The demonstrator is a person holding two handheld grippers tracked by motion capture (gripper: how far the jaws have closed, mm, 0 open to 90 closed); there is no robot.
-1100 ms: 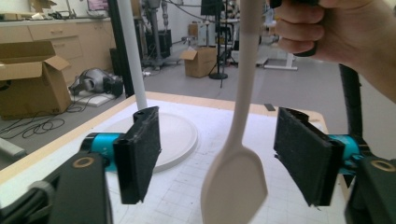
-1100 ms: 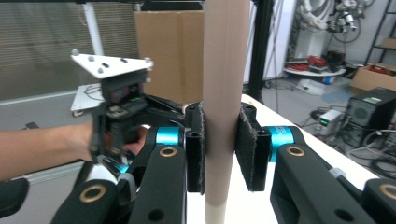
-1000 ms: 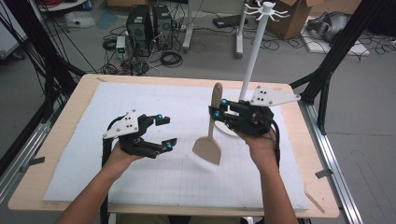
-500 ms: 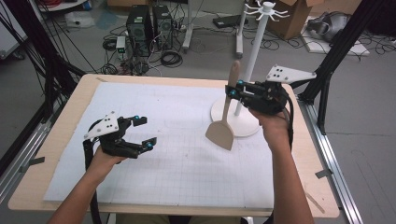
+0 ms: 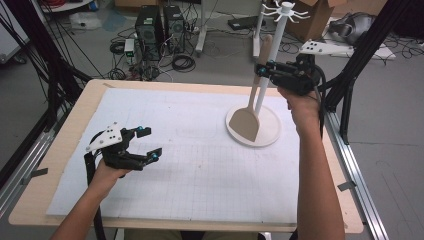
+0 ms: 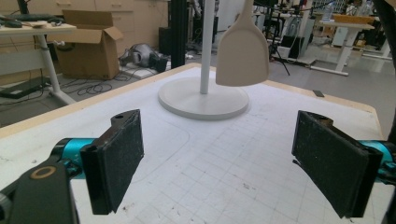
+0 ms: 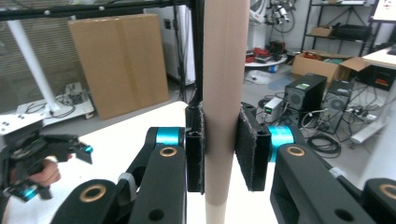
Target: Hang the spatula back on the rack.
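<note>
A wooden spatula [image 5: 250,117] hangs upright, blade down, over the round base of a white hook stand [image 5: 272,131]. My right gripper [image 5: 262,69] is shut on its handle [image 7: 225,93], raised beside the stand's pole. The blade [image 6: 243,51] floats above the base [image 6: 187,100] in the left gripper view. The stand's hooked top [image 5: 286,10] rises above the handle's tip. My left gripper [image 5: 150,142] rests low over the white mat at the left, open, with nothing between its pads [image 6: 119,158].
A white gridded mat [image 5: 200,165] covers the wooden table [image 5: 55,155]. Black frame posts [image 5: 350,75] stand beside the table's right edge. Computers and cables [image 5: 160,30] lie on the floor beyond the far edge.
My right gripper lifted the spatula up and to the right, bringing it upright against the stand's pole. My left gripper drew back toward the near left, still open.
</note>
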